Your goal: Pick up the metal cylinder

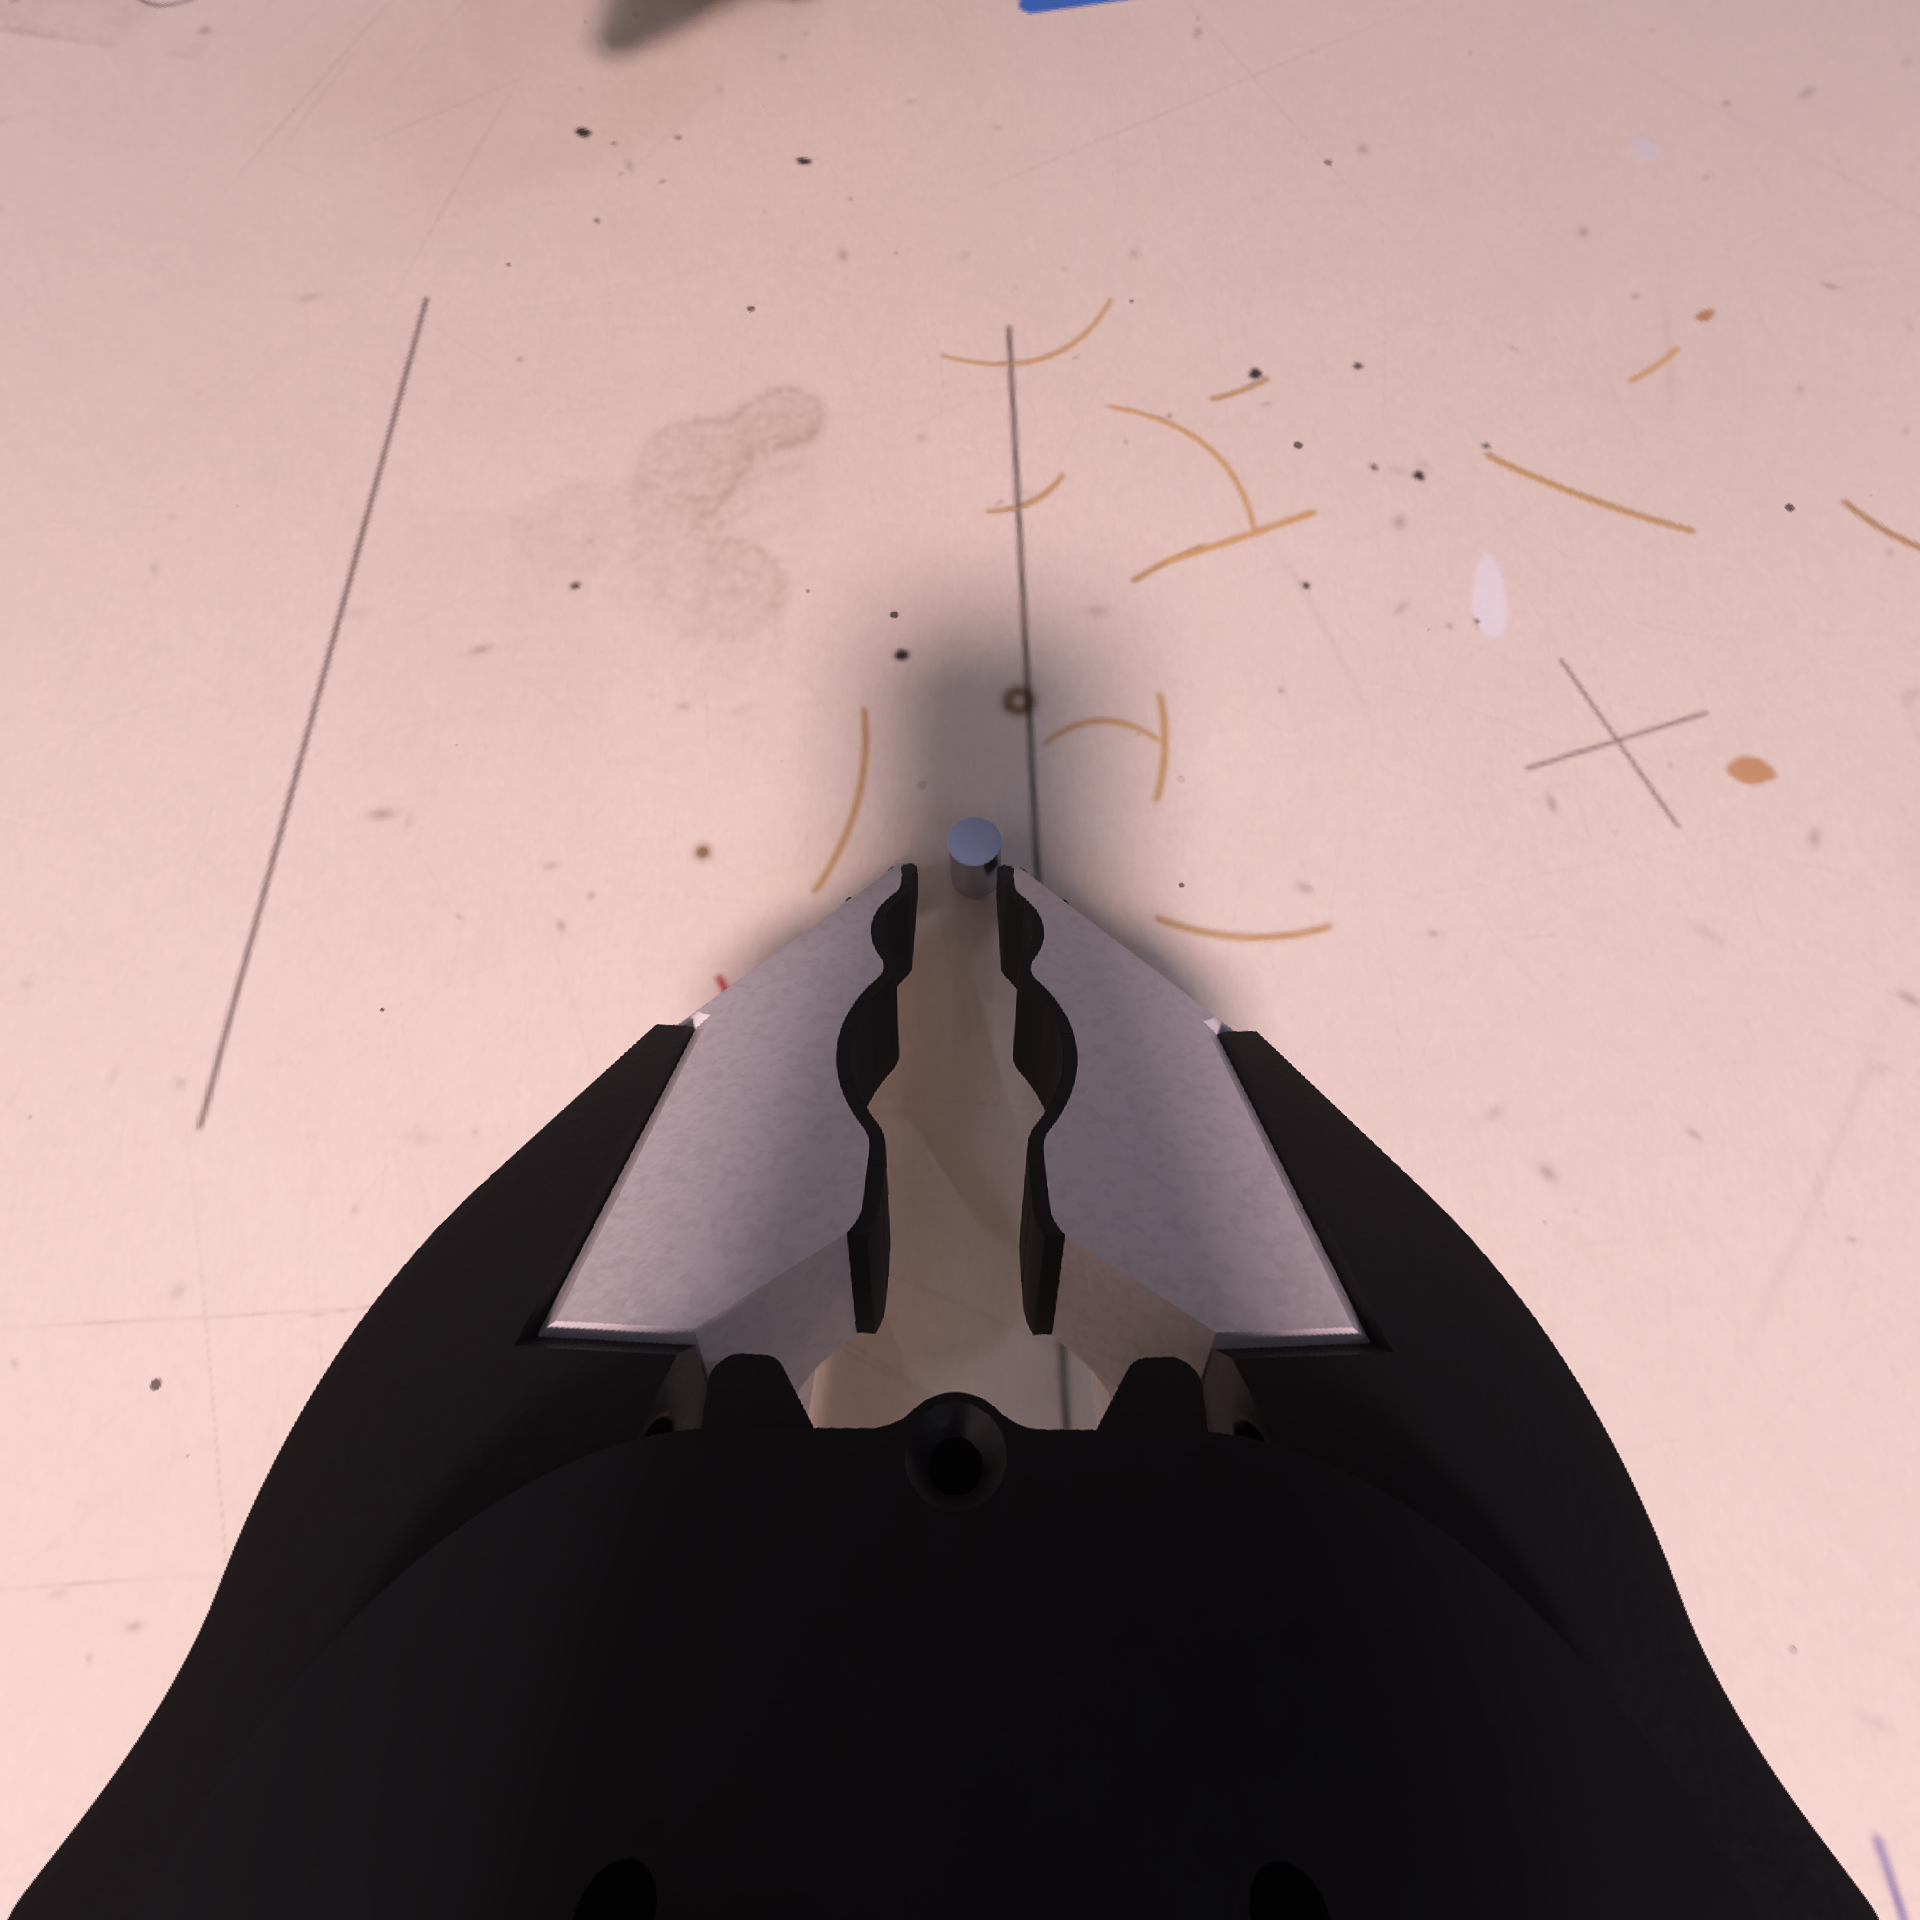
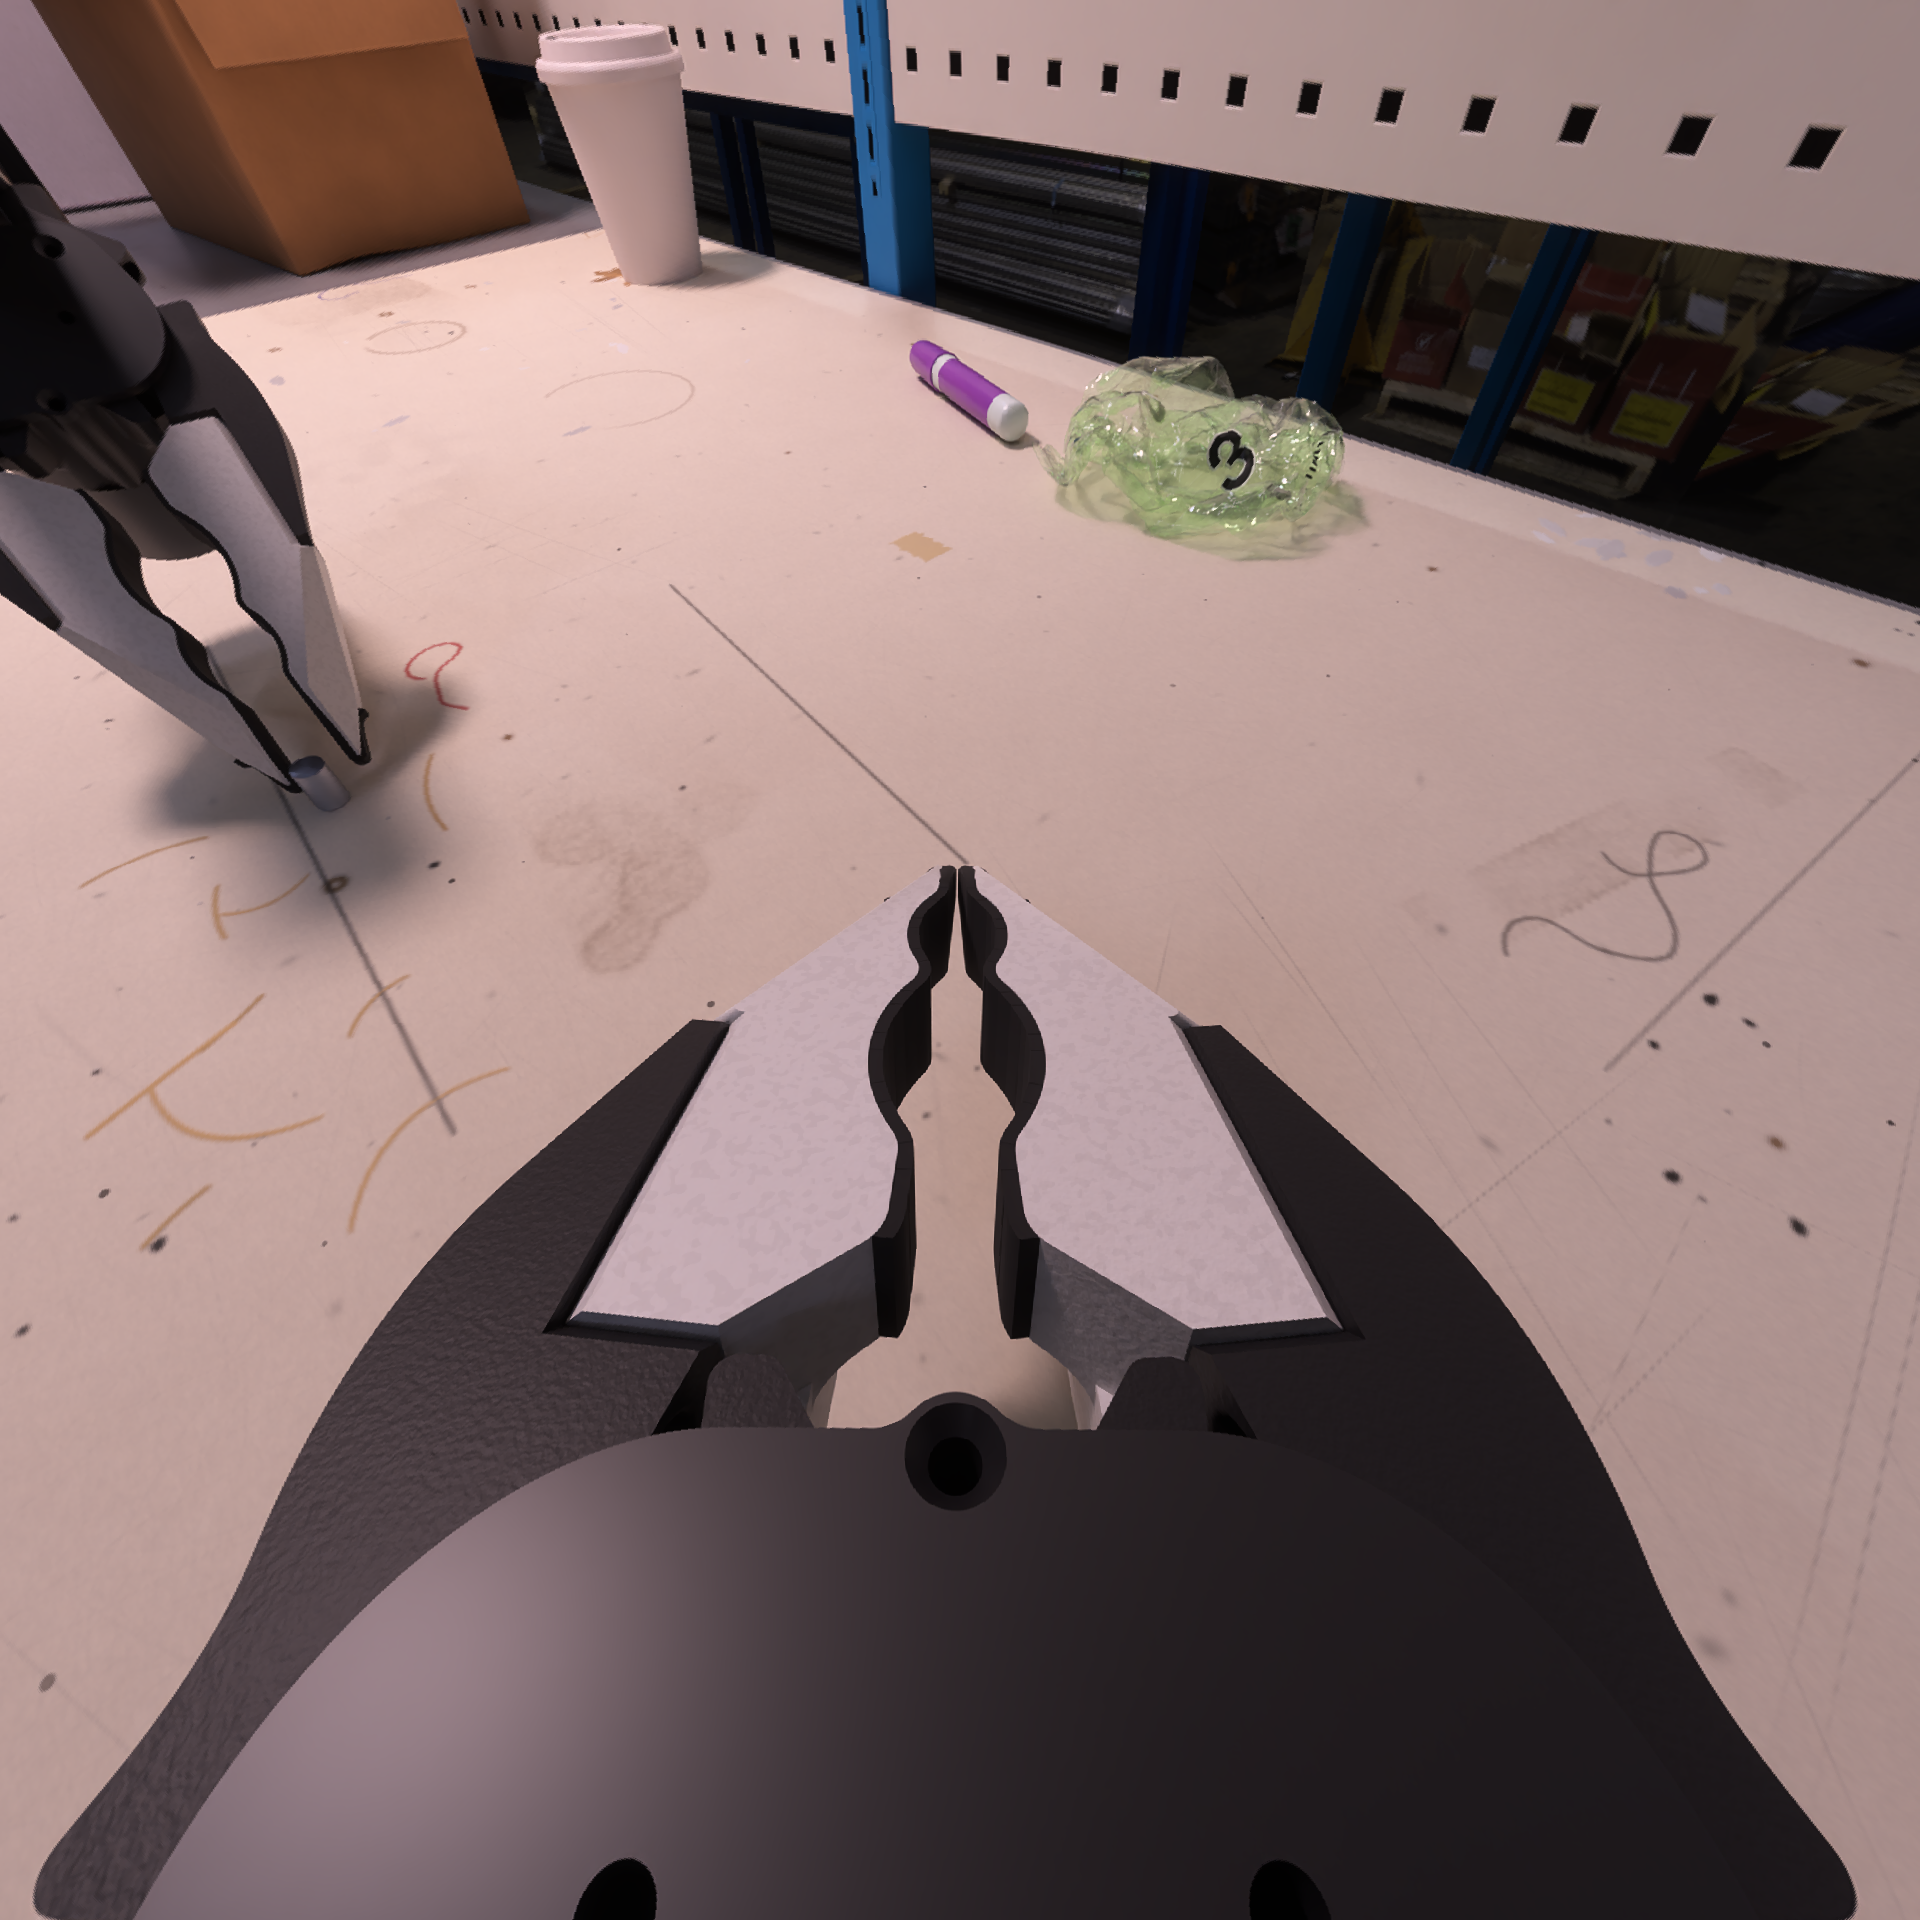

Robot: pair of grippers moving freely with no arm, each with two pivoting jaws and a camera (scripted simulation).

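Left gripper [image 1: 957, 871] tips flanking metal cylinder [image 1: 974, 856], seemingly unclamped, right gripper [image 2: 956, 871] closed

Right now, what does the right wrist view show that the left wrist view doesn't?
Only the right wrist view: the right gripper with jaws together, a white cup, cardboard box, purple marker and green crumpled plastic. Only the left wrist view: the cylinder's flat top, right at the fingertips. Both: the left gripper, metal cylinder and scribbled table.
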